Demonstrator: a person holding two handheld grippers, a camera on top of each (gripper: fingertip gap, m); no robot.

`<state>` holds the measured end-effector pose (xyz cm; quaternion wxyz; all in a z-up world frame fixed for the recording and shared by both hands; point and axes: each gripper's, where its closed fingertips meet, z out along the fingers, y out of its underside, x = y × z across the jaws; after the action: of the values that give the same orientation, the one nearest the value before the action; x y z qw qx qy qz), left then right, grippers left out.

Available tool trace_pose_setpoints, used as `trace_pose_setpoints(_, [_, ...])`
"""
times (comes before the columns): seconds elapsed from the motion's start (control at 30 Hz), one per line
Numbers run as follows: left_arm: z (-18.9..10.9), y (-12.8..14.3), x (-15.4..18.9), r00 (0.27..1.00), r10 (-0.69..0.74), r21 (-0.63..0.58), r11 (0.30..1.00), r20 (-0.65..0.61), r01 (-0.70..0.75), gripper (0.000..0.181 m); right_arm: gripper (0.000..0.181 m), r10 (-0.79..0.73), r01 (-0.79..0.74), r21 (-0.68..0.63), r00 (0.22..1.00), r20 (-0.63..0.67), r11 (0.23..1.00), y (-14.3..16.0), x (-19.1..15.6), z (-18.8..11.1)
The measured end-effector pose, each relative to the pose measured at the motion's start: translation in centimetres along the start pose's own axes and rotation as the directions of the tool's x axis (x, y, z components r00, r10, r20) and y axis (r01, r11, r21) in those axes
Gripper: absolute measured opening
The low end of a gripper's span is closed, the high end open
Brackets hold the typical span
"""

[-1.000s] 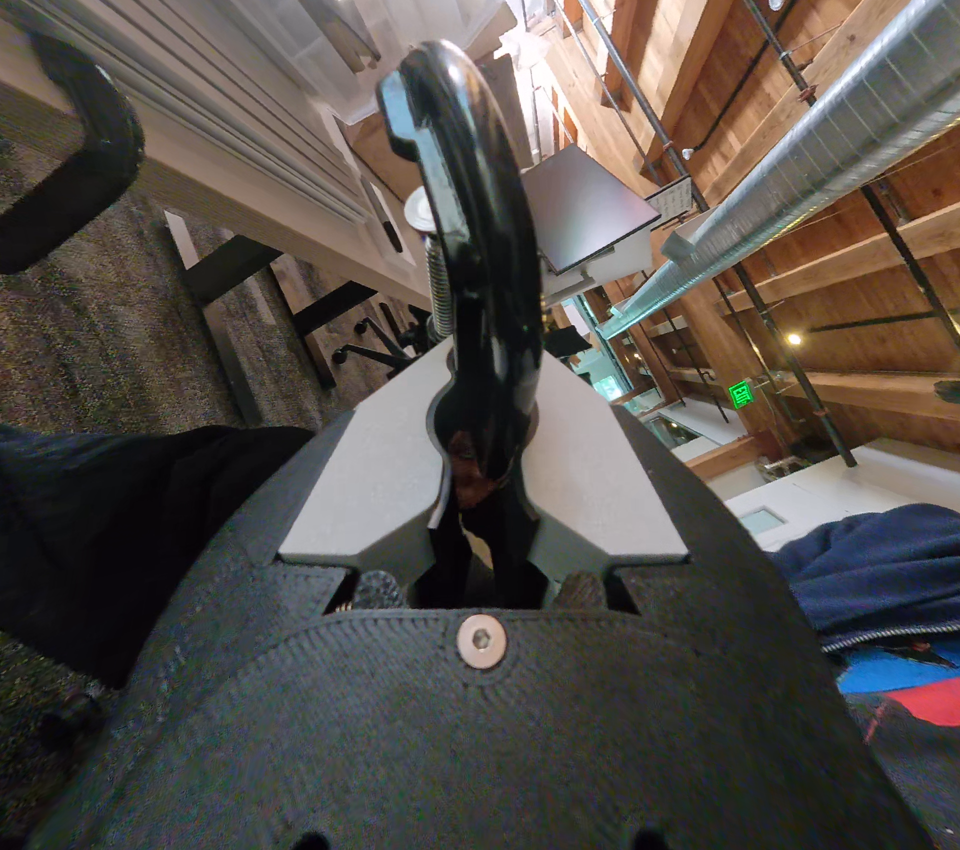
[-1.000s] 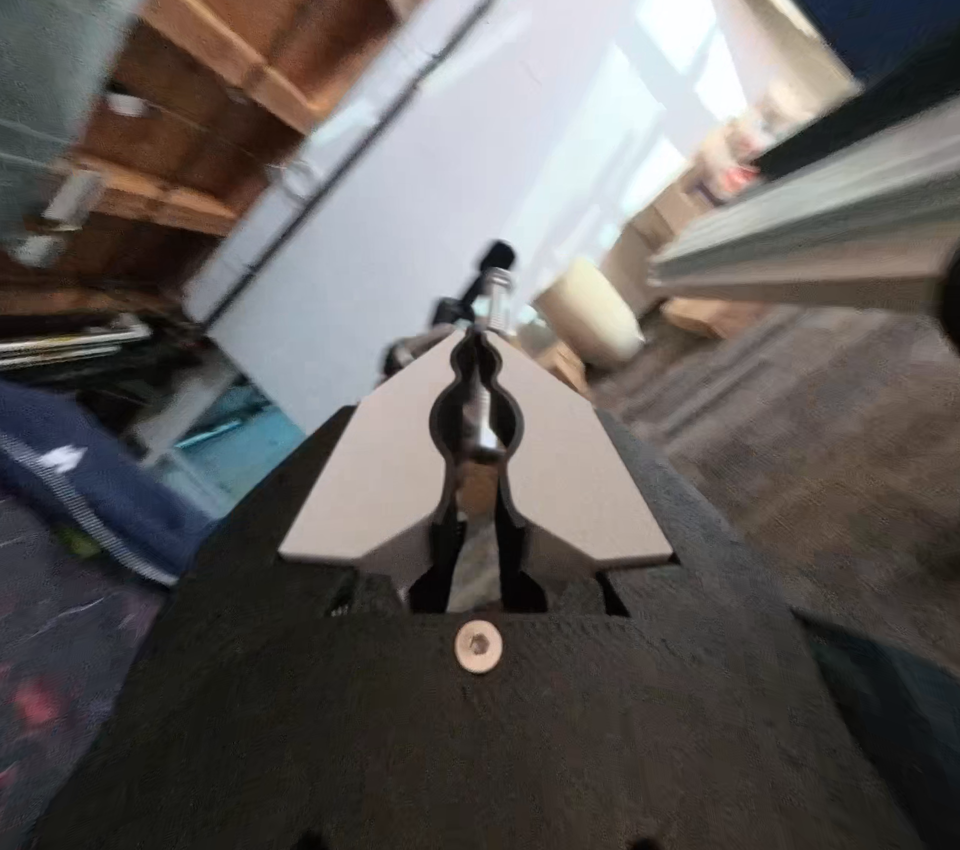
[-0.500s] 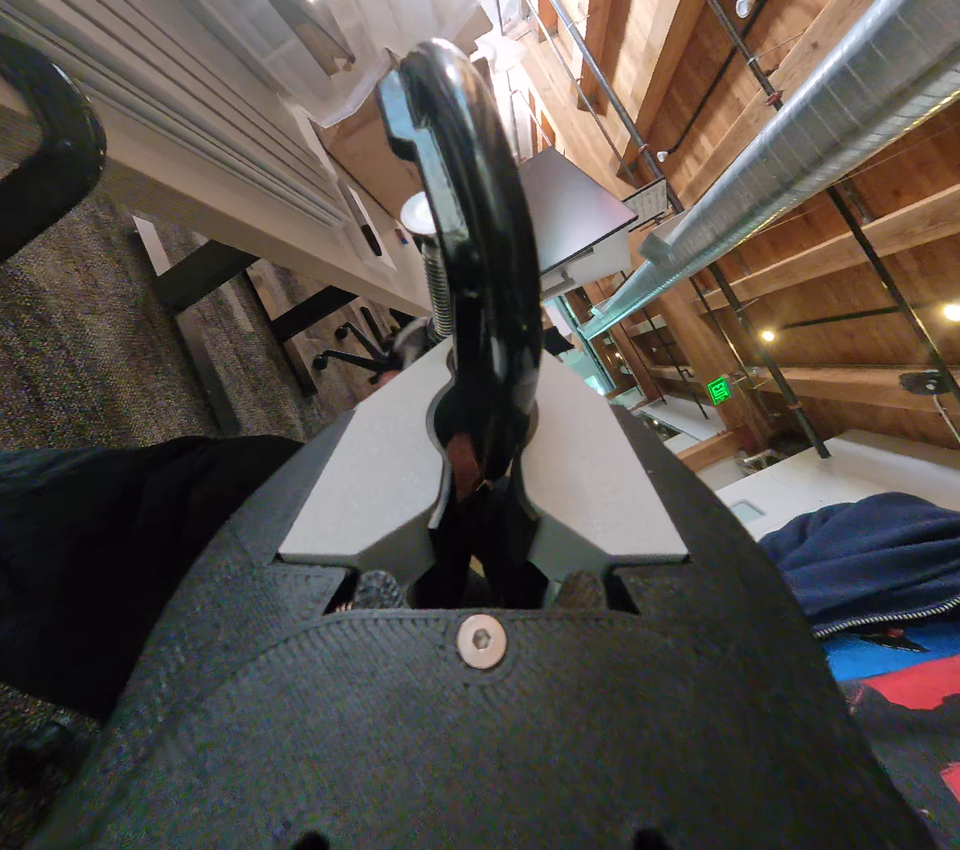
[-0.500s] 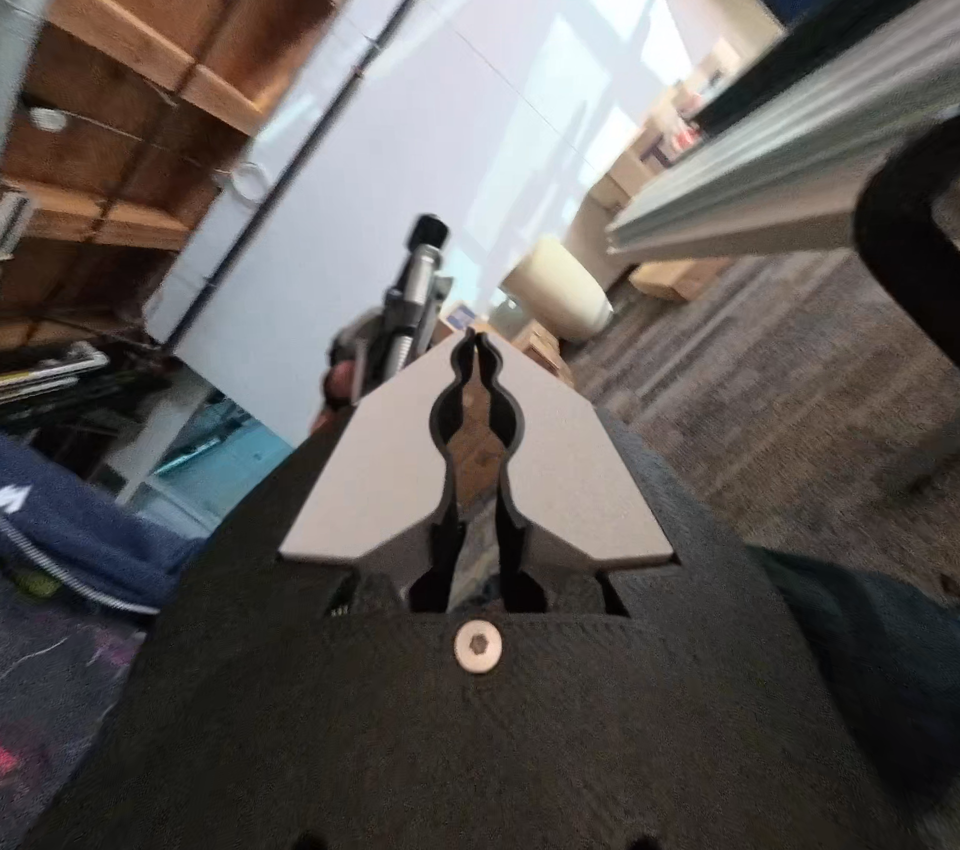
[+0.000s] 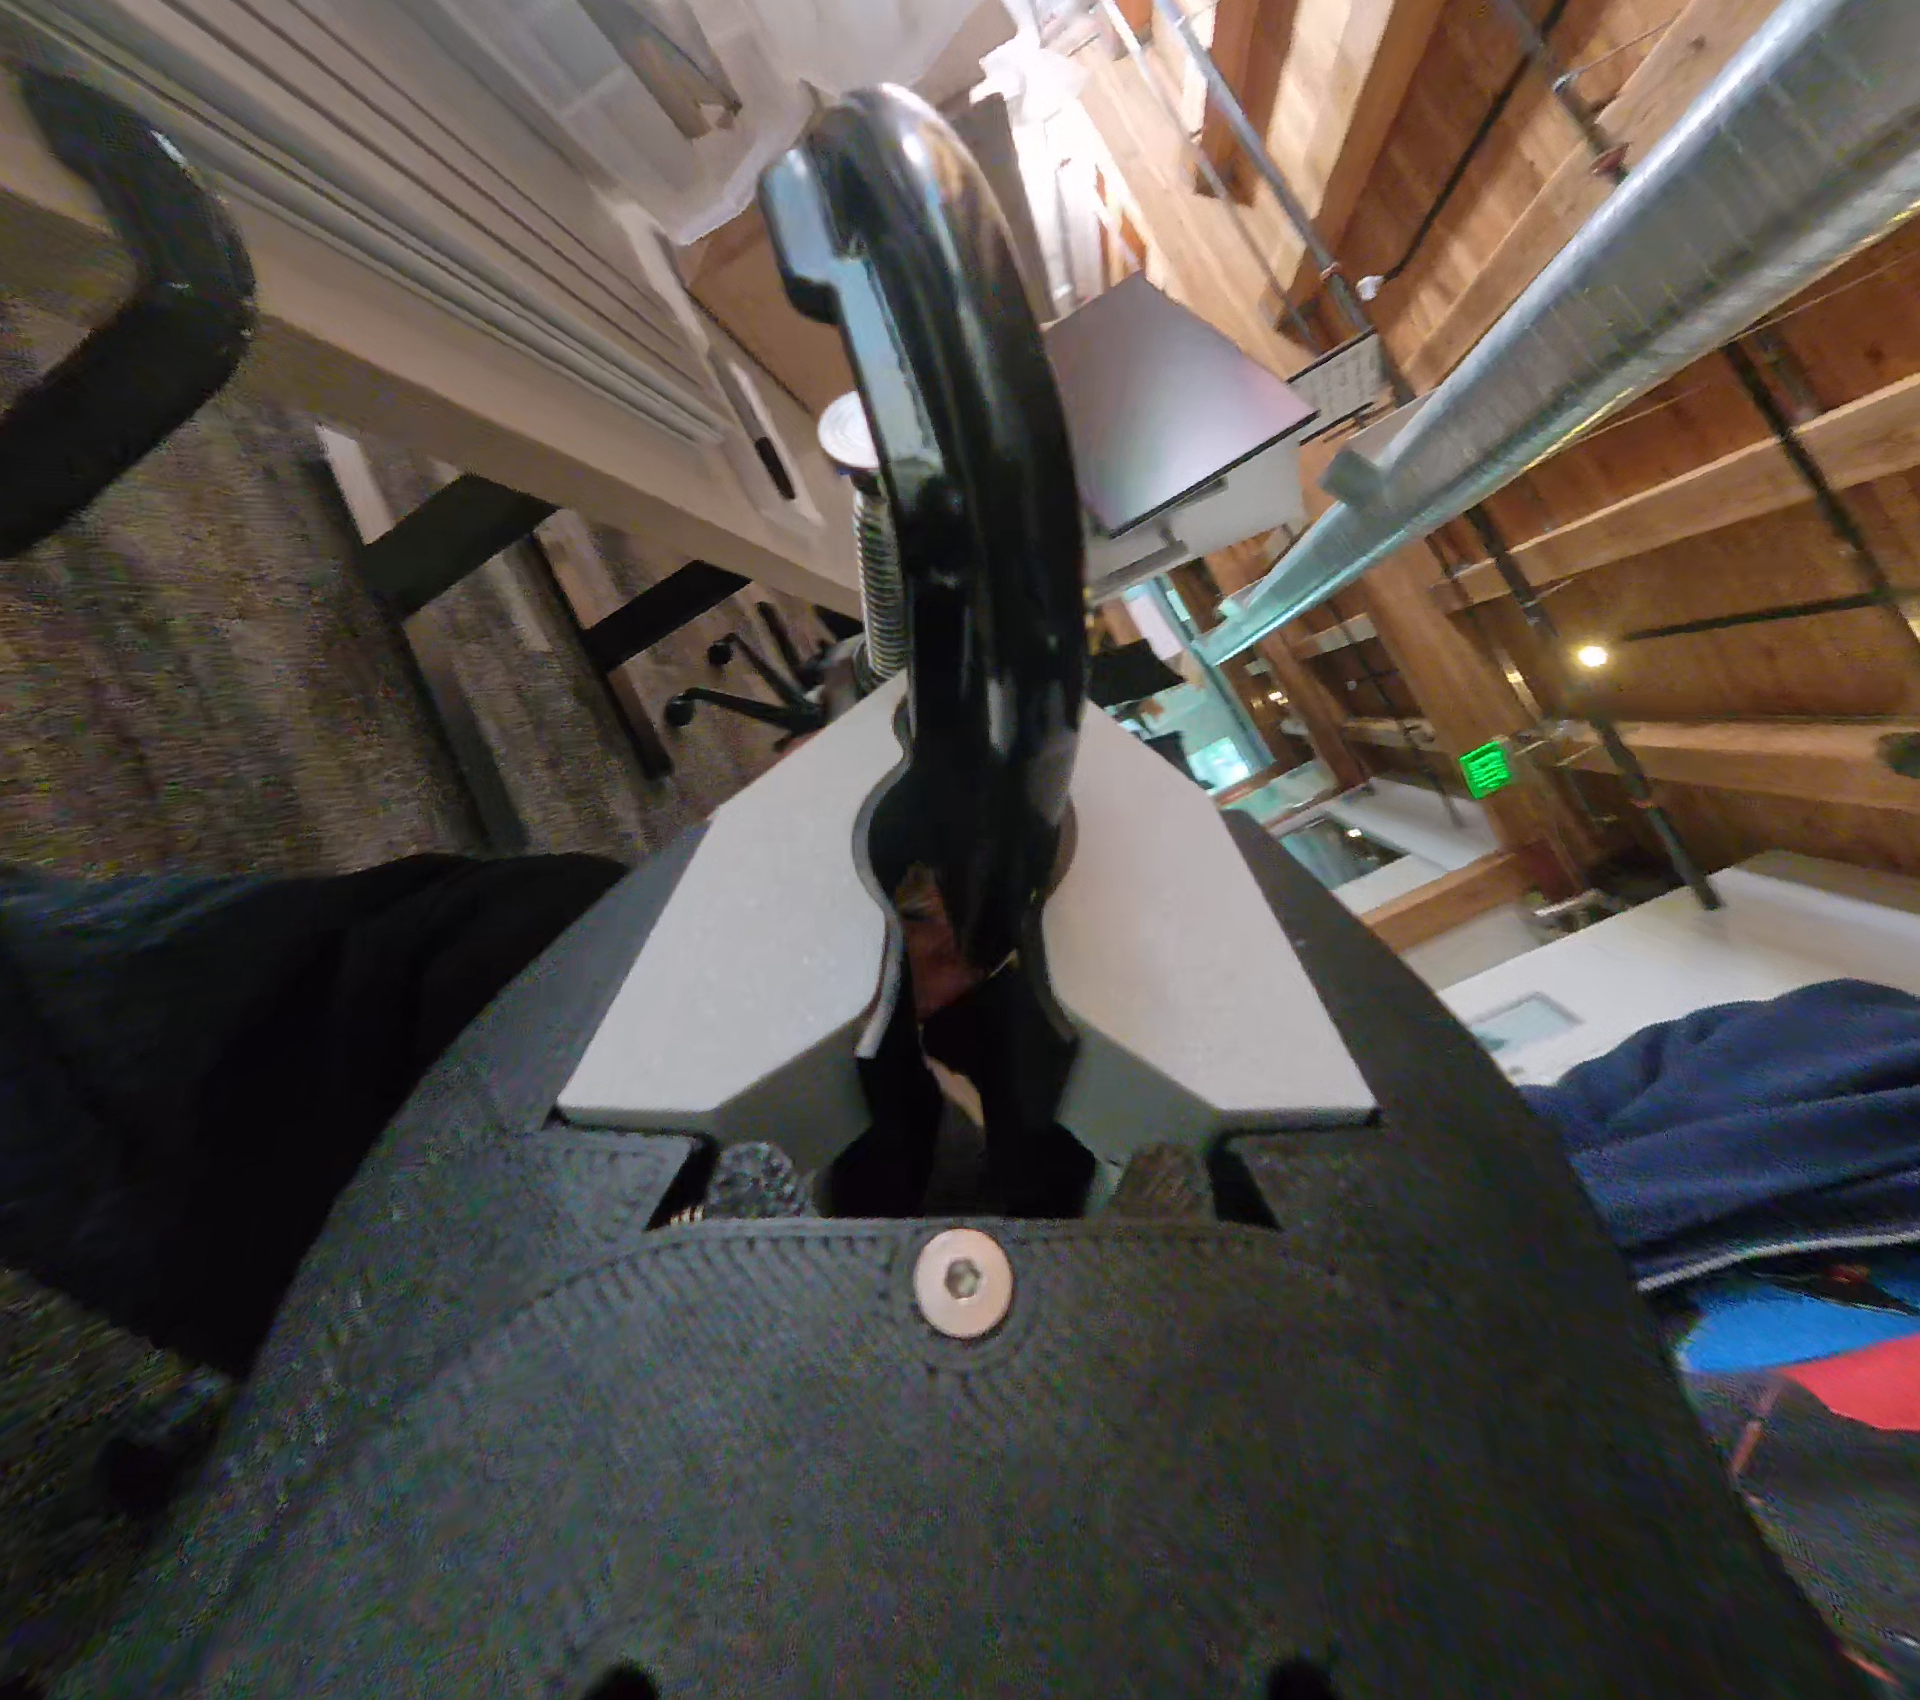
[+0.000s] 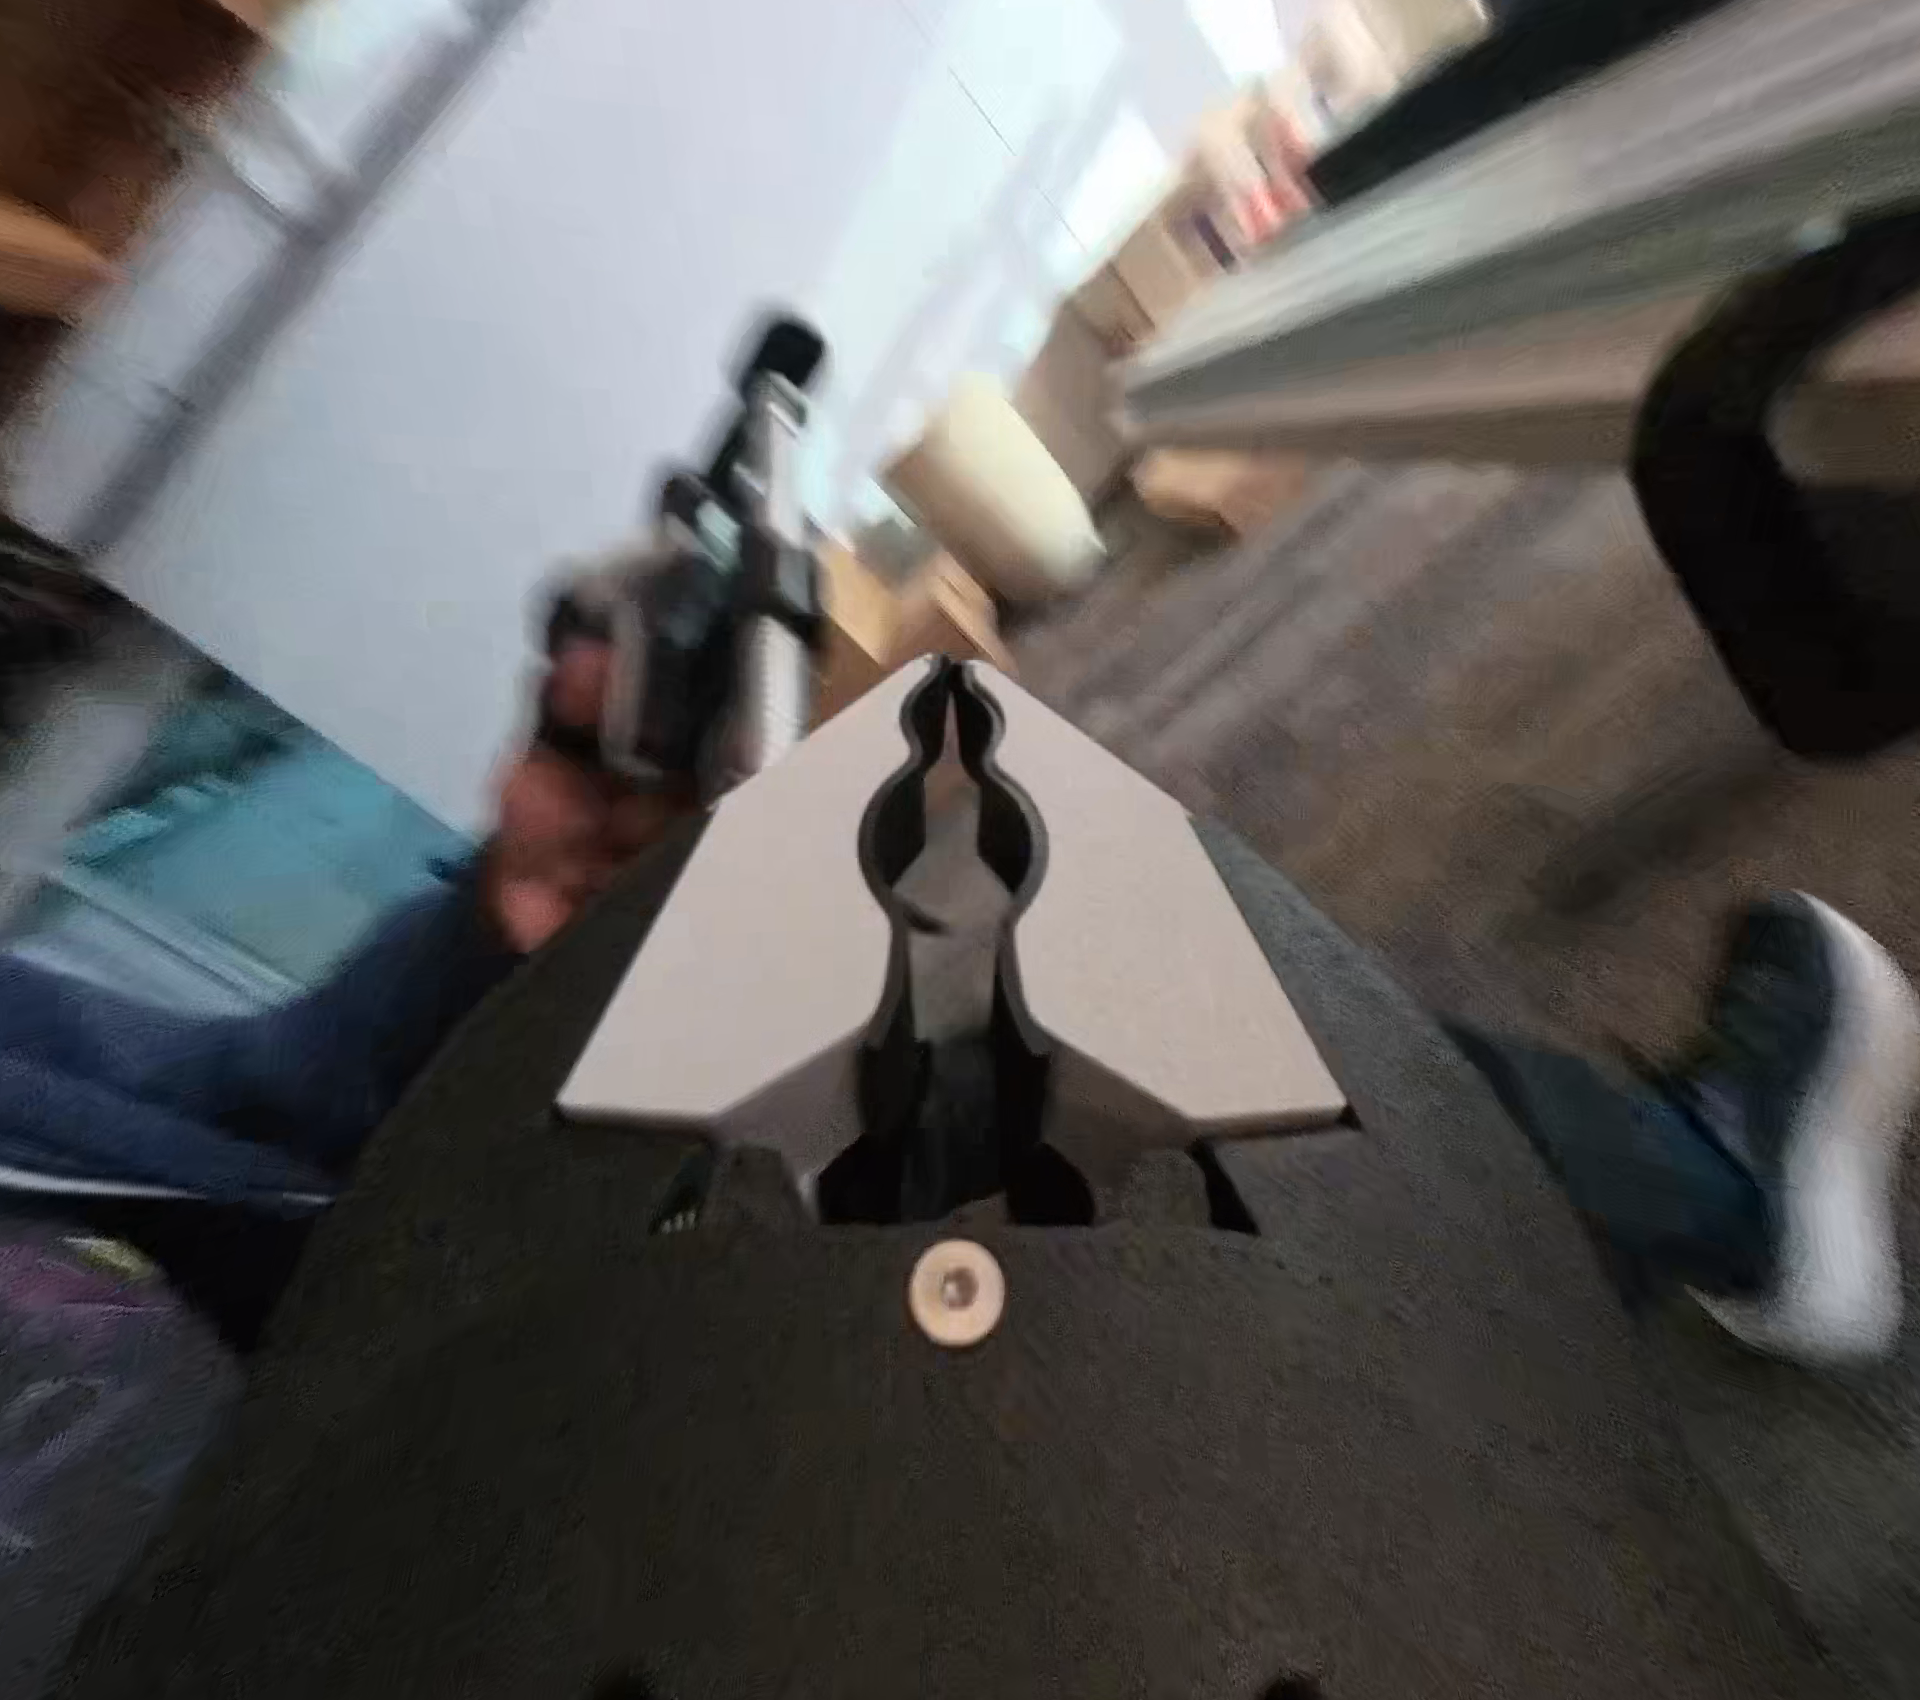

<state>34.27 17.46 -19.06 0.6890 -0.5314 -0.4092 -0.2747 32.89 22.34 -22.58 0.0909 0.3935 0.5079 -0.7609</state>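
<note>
Both grippers are closed: the left gripper [image 5: 961, 819] clamps the black C-clamp [image 5: 935, 445], while the right gripper [image 6: 948, 694], now off its screw, holds nothing.

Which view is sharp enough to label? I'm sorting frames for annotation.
Left wrist view: sharp, the black C-clamp in the left gripper crisp, windows blown out, wide-angle bending. Right wrist view: heavy motion blur, right gripper and shoe smeared.

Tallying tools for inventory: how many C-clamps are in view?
1: a glossy black metal C-clamp with a silver threaded screw, gripped in the left hand-held gripper. The right hand-held gripper is empty; others may be hidden.
</note>
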Motion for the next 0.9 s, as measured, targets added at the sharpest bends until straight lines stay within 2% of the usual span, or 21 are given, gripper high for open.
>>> trace_pose_setpoints(0.07, [-0.1, 0.0, -0.5, 0.999, 0.014, -0.002, 1.0, 0.034, -0.014, 0.018, 0.0, 0.027, -0.049, 0.113, 0.982, 0.188, 0.992, -2.5, -3.2, -1.2])
trace_pose_setpoints(0.13, [-0.2, -0.4, -0.6, 1.0, -0.007, 0.026, 1.0, 0.022, 0.006, 0.018, 0.0, 0.02, -0.039, 0.063, 0.963, 0.269, 0.997, -1.6, -5.3, -1.4])
trace_pose_setpoints(0.23, [-0.3, -0.9, -0.3, 0.999, -0.037, 0.063, 0.997, -0.026, 0.039, 0.018, 0.0, -0.039, 0.069, -0.179, 0.985, 0.168, 0.981, 4.2, -4.4, 0.0])
trace_pose_setpoints(0.27, [-0.2, -0.9, -0.1, 0.999, -0.04, 0.061, 0.997, -0.036, 0.042, 0.018, 0.0, -0.065, 0.089, -0.222, 0.992, 0.11, 0.971, 5.4, -3.4, 0.5])
trace_pose_setpoints(0.33, [-0.1, -0.6, 0.1, 0.998, -0.036, 0.042, 0.998, -0.044, 0.038, 0.017, 0.0, -0.064, 0.06, -0.209, 0.998, -0.01, 0.976, 5.6, -1.0, 1.1])
trace_pose_setpoints(0.4, [-0.1, -0.2, 0.2, 0.999, -0.031, 0.017, 0.999, -0.041, 0.031, 0.018, 0.0, -0.006, 0.002, -0.101, 0.999, -0.044, 0.995, 3.6, 0.2, 0.9])
trace_pose_setpoints(0.53, [-0.3, -0.6, 0.8, 0.997, -0.032, 0.025, 0.999, -0.069, 0.034, 0.018, 0.0, 0.029, -0.032, 0.054, 0.998, 0.059, 0.998, 0.2, -1.0, -0.4])
trace_pose_setpoints(0.63, [-0.5, -0.6, 0.8, 0.998, -0.016, 0.012, 1.0, -0.059, 0.017, 0.018, 0.0, 0.008, -0.016, 0.087, 0.996, 0.094, 0.996, -0.6, -1.9, -1.1])
trace_pose_setpoints(0.77, [-0.5, -0.1, -0.5, 1.0, 0.013, -0.023, 1.0, 0.024, -0.012, 0.017, 0.0, -0.014, -0.016, 0.137, 0.976, 0.219, 0.99, -1.5, -4.5, -1.8])
trace_pose_setpoints(0.83, [-0.6, -0.2, -0.8, 0.999, 0.009, -0.007, 1.0, 0.037, -0.009, 0.017, 0.0, 0.0, -0.015, 0.057, 0.968, 0.251, 0.998, -0.2, -5.3, -1.2])
trace_pose_setpoints(0.9, [-0.6, -0.6, -0.8, 0.999, 0.004, 0.017, 1.0, 0.034, -0.005, 0.018, 0.0, -0.001, 0.025, -0.103, 0.975, 0.223, 0.994, 3.1, -5.1, -0.2])
